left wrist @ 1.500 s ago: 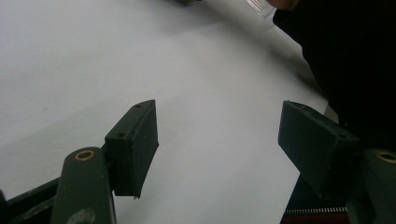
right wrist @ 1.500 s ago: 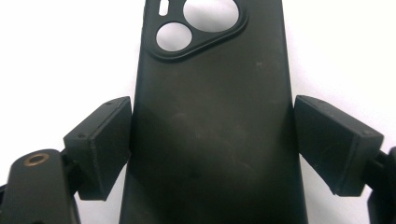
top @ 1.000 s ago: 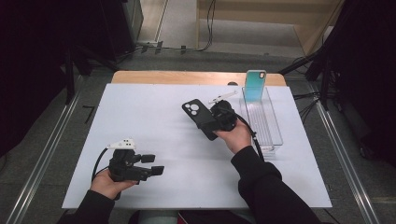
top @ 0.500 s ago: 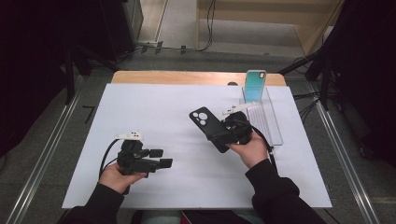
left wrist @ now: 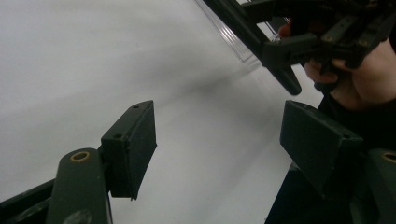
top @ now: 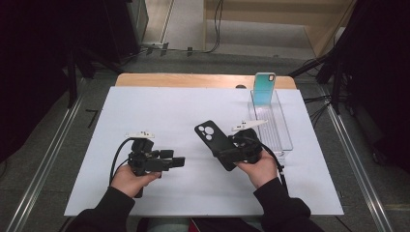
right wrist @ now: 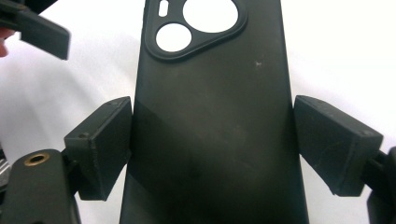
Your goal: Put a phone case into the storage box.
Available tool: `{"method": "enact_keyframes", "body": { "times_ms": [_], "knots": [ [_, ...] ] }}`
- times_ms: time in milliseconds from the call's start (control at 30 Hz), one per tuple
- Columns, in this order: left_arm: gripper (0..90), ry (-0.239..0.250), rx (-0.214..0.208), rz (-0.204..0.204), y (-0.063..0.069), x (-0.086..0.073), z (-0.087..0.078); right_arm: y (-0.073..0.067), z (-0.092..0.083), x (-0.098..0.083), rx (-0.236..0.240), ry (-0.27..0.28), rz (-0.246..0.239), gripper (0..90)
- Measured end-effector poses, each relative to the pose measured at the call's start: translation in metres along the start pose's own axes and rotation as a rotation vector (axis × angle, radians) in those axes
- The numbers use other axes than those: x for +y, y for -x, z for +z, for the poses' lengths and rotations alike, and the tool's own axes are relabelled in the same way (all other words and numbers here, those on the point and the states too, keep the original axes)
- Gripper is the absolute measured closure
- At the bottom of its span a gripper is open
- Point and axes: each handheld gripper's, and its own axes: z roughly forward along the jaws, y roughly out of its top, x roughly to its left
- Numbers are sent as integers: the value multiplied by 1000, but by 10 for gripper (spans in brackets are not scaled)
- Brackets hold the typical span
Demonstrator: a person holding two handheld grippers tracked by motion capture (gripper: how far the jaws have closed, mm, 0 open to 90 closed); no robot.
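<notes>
Right gripper clamps the black case by its long edges, jaws wide across its width, camera cut-outs at the free end. Case is held off the mat, tilted toward centre, probably so its end stays clear for a second grip. Left gripper points at the case from nearby; its jaws have just been opening, nothing between them, likely readying to take the free end. Clear tray sits just beyond the right hand, with a teal case upright at its far end.
</notes>
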Motion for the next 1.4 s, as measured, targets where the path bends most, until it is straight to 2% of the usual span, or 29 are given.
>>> {"method": "enact_keyframes", "body": {
  "times_ms": [133,233,400,633,867,1067,1167,1233,1267,1400],
  "knots": [
    [270,-8,12,-28,1,5,3,-6,4,-6,5,0,21,138],
    [270,-4,27,-10,2,8,5,-9,8,-11,6,4,53,138],
    [270,-12,48,-20,1,15,8,-14,14,-18,-16,27,98,137],
    [271,31,76,-36,0,28,10,-24,22,-22,-20,52,120,136],
    [271,47,96,-71,-3,37,12,-28,25,-25,-21,86,157,136],
    [271,59,125,-87,-6,43,13,-40,34,-24,-5,122,169,135],
    [271,61,137,-91,-6,43,16,-45,39,-24,15,137,207,134],
    [271,62,156,-82,-6,44,18,-47,41,-24,19,148,211,134],
    [271,65,184,-66,-5,44,20,-48,42,-23,20,152,214,134],
    [292,72,185,-83,-5,45,27,-51,47,-24,29,181,233,133]
  ]
}}
